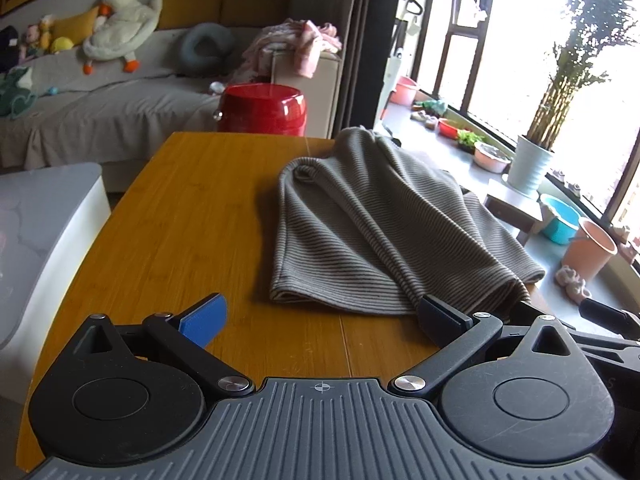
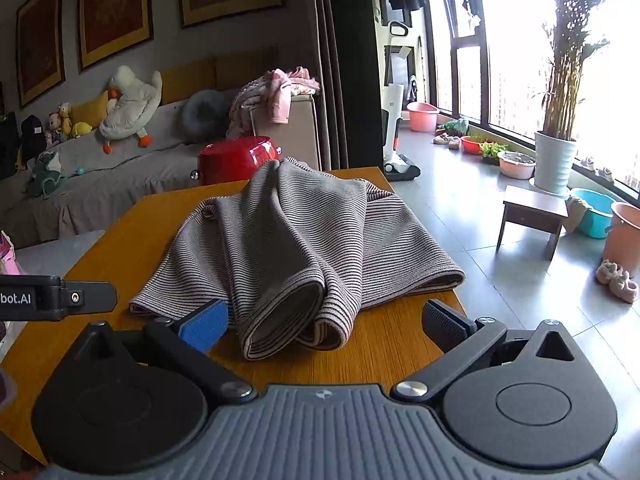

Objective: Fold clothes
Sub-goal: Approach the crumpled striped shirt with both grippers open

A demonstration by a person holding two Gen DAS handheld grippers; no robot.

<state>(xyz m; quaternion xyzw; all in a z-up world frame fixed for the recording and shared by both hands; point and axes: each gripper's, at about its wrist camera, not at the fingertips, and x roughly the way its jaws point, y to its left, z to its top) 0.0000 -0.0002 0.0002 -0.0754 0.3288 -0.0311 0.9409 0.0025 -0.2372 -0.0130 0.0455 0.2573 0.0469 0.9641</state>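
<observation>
A grey striped garment [image 1: 372, 224] lies bunched in loose folds on the wooden table [image 1: 180, 220], toward its right side. My left gripper [image 1: 320, 316] is open and empty, just short of the garment's near hem. In the right wrist view the same garment [image 2: 296, 240] lies with its rolled hem toward me on the table [image 2: 384, 344]. My right gripper [image 2: 324, 320] is open, its fingers either side of the near hem, not closed on it. The left gripper's body [image 2: 52, 298] shows at the left edge of that view.
A red stool [image 1: 262, 110] stands beyond the table's far edge, before a grey sofa [image 1: 100, 104] with plush toys. A white box [image 1: 44, 232] stands left of the table. On the right, tiled floor with a small stool [image 2: 532, 212], basins and a potted plant [image 2: 554, 164].
</observation>
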